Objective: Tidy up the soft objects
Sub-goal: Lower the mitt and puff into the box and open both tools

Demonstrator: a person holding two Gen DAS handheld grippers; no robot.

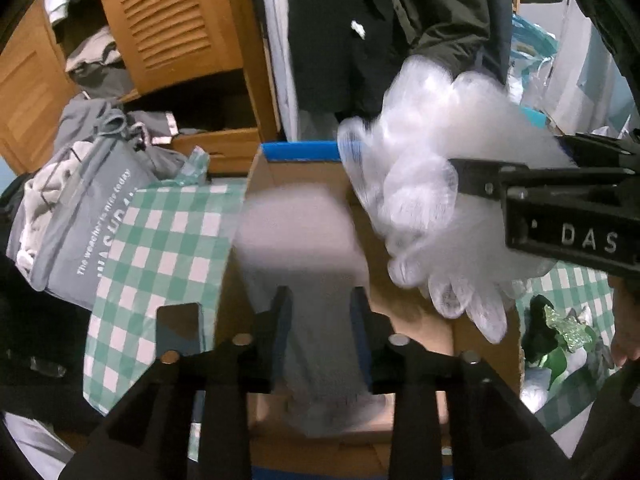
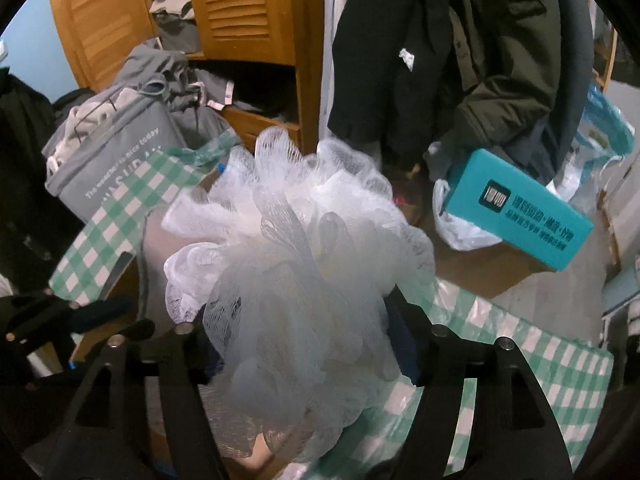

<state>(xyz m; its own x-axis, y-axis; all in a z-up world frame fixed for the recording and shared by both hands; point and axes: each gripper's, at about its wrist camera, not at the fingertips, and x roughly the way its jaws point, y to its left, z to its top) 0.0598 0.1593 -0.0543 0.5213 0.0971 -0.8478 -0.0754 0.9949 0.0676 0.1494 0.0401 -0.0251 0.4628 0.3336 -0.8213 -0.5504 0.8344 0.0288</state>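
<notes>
**Two grippers above an open box**

Left gripper: jaws parted around a blurred pale grey soft cloth (pad contact cannot be told) over the open brown cardboard box. Right gripper: jaws spread wide around a white mesh bath puff, which bulges between them above the green-and-white checked cloth.

the open cardboard box below my left gripper is partly filled by a blurred grey cloth. the white mesh puff crowds its right side. a grey laundry bag blocks the left, hanging dark coats the back.
</notes>
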